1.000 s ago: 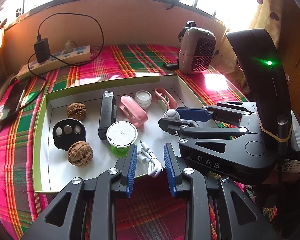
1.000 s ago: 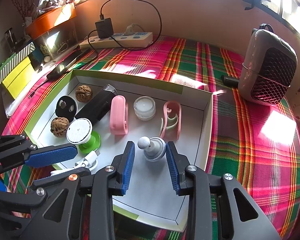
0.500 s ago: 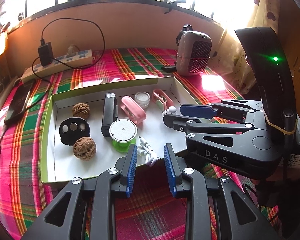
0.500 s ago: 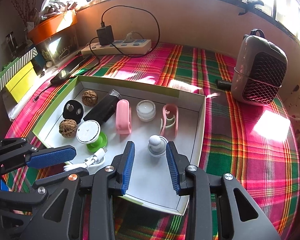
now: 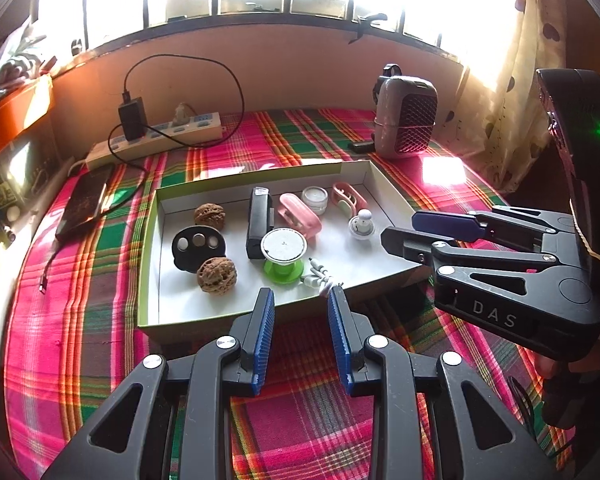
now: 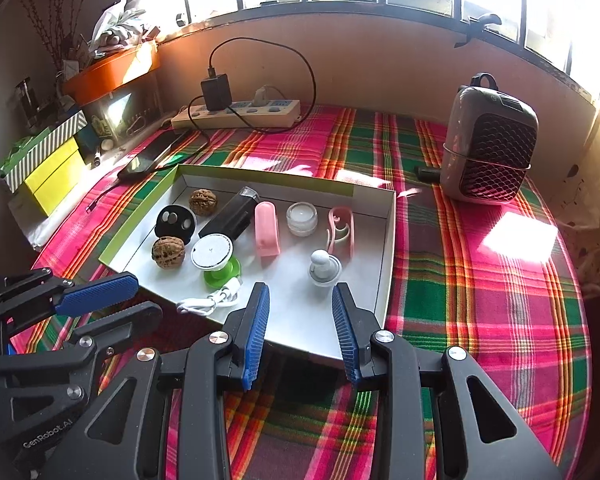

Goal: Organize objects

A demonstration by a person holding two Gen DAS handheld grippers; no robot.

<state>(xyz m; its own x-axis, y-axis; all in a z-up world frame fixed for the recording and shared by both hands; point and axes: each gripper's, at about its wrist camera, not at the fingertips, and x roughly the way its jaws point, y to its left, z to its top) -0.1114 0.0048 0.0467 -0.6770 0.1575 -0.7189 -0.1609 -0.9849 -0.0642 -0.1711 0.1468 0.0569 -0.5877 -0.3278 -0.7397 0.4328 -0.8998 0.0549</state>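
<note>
A shallow white box with green sides [image 5: 148,248] [image 6: 386,248] lies on the plaid cloth. It holds two walnuts [image 5: 216,275] [image 6: 168,253], a black disc [image 5: 194,246], a black bar [image 5: 258,220], a green spool [image 5: 283,254] [image 6: 216,258], a pink case [image 6: 267,227], a small jar [image 6: 301,218], a pink clip [image 6: 341,229], a grey knob [image 5: 362,225] [image 6: 324,268] and a white cable [image 5: 320,279] [image 6: 212,299]. My left gripper [image 5: 301,304] is open and empty above the box's near edge. My right gripper [image 6: 300,300] is open and empty just short of the grey knob.
A grey speaker-like device [image 5: 406,118] [image 6: 488,142] stands at the back right. A power strip with a charger [image 5: 156,138] [image 6: 236,114] and a phone [image 5: 86,202] lie at the back left. Yellow and striped boxes [image 6: 46,156] sit at the left edge.
Both grippers have pulled back and up from the box, so it looks smaller and farther. The grey knob stays in the box, now beyond the right fingertips.
</note>
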